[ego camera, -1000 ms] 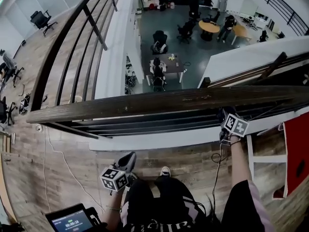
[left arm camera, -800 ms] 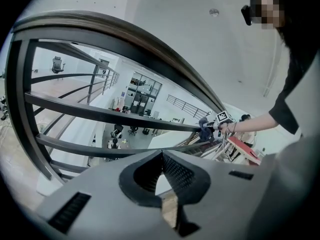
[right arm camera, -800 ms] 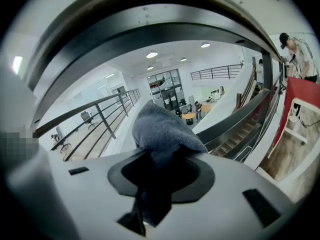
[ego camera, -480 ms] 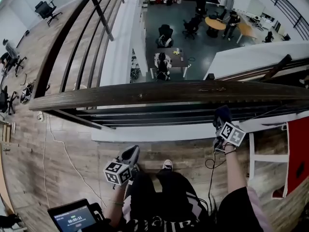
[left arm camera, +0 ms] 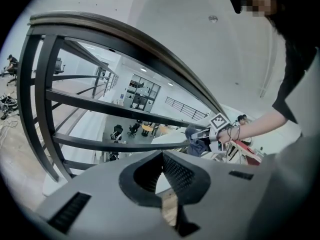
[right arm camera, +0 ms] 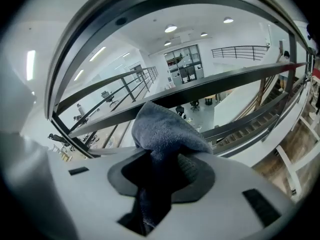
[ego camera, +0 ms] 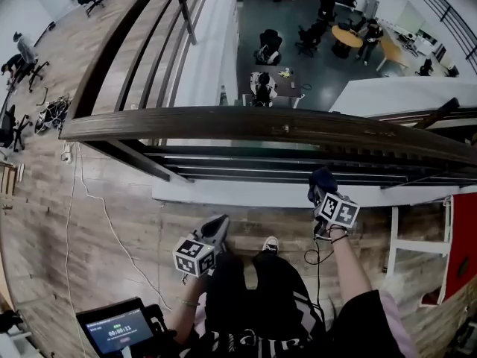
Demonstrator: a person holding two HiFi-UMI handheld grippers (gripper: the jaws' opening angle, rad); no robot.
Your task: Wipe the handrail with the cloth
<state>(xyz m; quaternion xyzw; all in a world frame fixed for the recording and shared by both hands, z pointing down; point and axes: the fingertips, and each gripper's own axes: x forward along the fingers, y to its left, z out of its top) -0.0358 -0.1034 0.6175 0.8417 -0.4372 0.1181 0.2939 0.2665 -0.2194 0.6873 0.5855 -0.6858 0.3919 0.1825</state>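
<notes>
The cloth [right arm camera: 159, 129], grey-blue and bunched, is pinched between the closed jaws of my right gripper [right arm camera: 160, 184] and pokes out past them. It sits on the near side of the wooden handrail [ego camera: 261, 124], down by the dark bars [ego camera: 246, 171] beneath it. My left gripper [ego camera: 216, 228] hangs lower, near my knee, jaws together on nothing.

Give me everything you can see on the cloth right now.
The cloth is grey-blue and fuzzy, like terry or microfibre, and bunched rather than spread. The right gripper is shut on it: a crumpled end bulges out past the jaws and the rest trails back between them. It sits below the wooden handrail, level with the dark bars, and does not appear to touch the rail.
</notes>
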